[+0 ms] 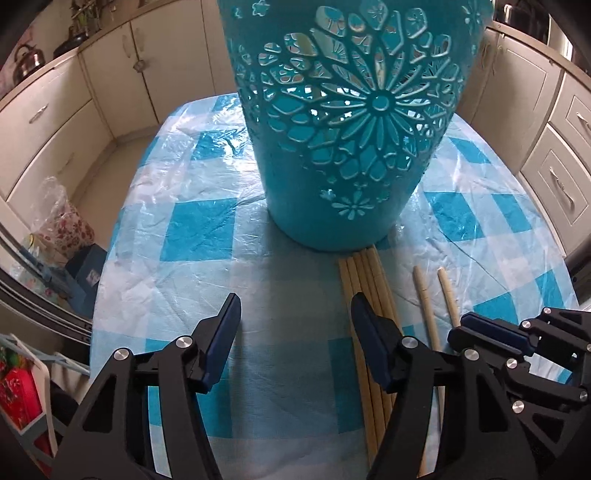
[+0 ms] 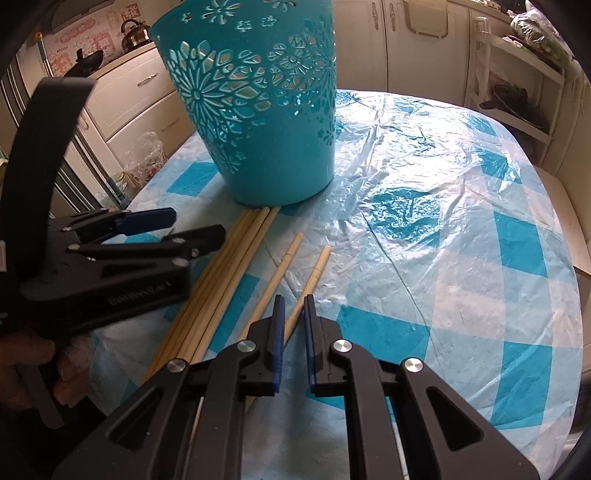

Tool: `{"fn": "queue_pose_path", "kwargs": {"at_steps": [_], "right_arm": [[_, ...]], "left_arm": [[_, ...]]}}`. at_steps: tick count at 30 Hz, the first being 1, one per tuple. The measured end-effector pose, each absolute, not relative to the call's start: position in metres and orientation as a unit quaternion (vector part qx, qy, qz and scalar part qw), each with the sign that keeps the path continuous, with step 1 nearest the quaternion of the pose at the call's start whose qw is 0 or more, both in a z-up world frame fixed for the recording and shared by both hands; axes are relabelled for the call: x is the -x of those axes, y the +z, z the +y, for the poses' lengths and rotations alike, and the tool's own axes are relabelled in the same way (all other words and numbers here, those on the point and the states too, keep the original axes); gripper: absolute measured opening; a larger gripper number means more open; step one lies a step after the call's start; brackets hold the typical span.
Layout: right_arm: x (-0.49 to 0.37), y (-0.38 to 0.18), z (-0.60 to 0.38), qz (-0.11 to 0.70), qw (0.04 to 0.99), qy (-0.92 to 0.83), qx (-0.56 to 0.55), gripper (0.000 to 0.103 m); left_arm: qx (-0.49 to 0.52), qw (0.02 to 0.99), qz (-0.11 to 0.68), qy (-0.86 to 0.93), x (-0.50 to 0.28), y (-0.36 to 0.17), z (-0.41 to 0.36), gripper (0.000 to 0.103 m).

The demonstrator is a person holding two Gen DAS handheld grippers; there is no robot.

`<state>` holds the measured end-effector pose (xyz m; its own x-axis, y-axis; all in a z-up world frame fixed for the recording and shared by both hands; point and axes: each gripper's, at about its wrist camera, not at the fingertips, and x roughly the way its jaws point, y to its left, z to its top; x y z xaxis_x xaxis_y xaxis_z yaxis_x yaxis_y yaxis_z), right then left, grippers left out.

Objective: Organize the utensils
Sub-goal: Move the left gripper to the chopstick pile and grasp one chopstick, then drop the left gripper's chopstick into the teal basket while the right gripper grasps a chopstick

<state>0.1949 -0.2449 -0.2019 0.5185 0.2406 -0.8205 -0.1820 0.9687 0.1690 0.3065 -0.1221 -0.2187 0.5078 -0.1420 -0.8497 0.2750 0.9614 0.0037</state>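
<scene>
A teal cut-out basket (image 1: 351, 122) stands upright on the checked table; it also shows in the right wrist view (image 2: 258, 110). A bundle of wooden chopsticks (image 1: 369, 288) lies in front of it, tips against its base, also seen in the right wrist view (image 2: 229, 273). Two single chopsticks (image 1: 424, 299) lie to its right. My left gripper (image 1: 293, 310) is open and empty, its right finger over the bundle. My right gripper (image 2: 294, 306) is nearly closed around the rightmost single chopstick (image 2: 314, 277), which runs between its pads. It also shows in the left wrist view (image 1: 480, 328).
The table wears a blue and white checked cloth under clear plastic (image 2: 443, 221). Kitchen cabinets (image 1: 55, 122) surround it. A plastic bag (image 1: 62, 218) sits on the floor to the left. A kettle (image 2: 135, 35) stands on the counter. A rack (image 2: 517, 92) stands at the right.
</scene>
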Motion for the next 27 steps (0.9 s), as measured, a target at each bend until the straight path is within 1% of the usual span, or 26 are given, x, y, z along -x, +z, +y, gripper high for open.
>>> {"fn": "queue_pose_path", "kwargs": {"at_steps": [8,11,12,13,14,15,16,19,21,25,26,27], "right_arm": [[-0.197,-0.202,-0.242,0.475,0.871,0.121,-0.021,0.010],[-0.198,-0.202,-0.242,0.480,0.868,0.127,-0.017,0.010],[-0.200,-0.202,-0.243,0.481,0.867,0.126,-0.020,0.011],[-0.203,-0.203,-0.243,0.482,0.867,0.126,-0.024,0.010],[-0.205,-0.203,-0.242,0.483,0.866,0.127,-0.021,0.010],[-0.206,-0.203,-0.241,0.484,0.866,0.128,-0.016,0.011],[-0.206,-0.202,-0.238,0.486,0.864,0.132,-0.007,0.010],[-0.203,-0.201,-0.237,0.487,0.862,0.142,-0.001,0.010],[-0.201,-0.202,-0.241,0.486,0.862,0.143,-0.014,0.010],[-0.204,-0.203,-0.246,0.487,0.861,0.144,-0.035,0.010],[-0.205,-0.204,-0.246,0.486,0.861,0.145,-0.039,0.010],[-0.206,-0.204,-0.246,0.485,0.861,0.145,-0.040,0.010]], "left_arm": [[-0.083,0.858,0.492,-0.121,-0.308,-0.222,-0.129,0.057],[-0.089,0.856,0.494,-0.128,-0.311,-0.222,-0.131,0.051],[-0.090,0.855,0.493,-0.131,-0.312,-0.221,-0.132,0.045],[-0.093,0.855,0.492,-0.136,-0.312,-0.220,-0.134,0.035],[-0.095,0.854,0.491,-0.145,-0.312,-0.220,-0.138,0.027],[-0.099,0.851,0.491,-0.155,-0.311,-0.219,-0.142,0.011],[-0.107,0.848,0.492,-0.165,-0.308,-0.218,-0.146,0.005],[-0.088,0.846,0.495,-0.178,-0.305,-0.214,-0.140,0.004],[-0.078,0.864,0.468,-0.170,-0.298,-0.196,-0.124,0.004],[-0.030,0.909,0.382,-0.165,-0.289,-0.127,-0.088,0.004],[-0.019,0.919,0.356,-0.168,-0.287,-0.110,-0.082,0.004],[-0.002,0.933,0.314,-0.174,-0.285,-0.086,-0.074,0.004]]}}
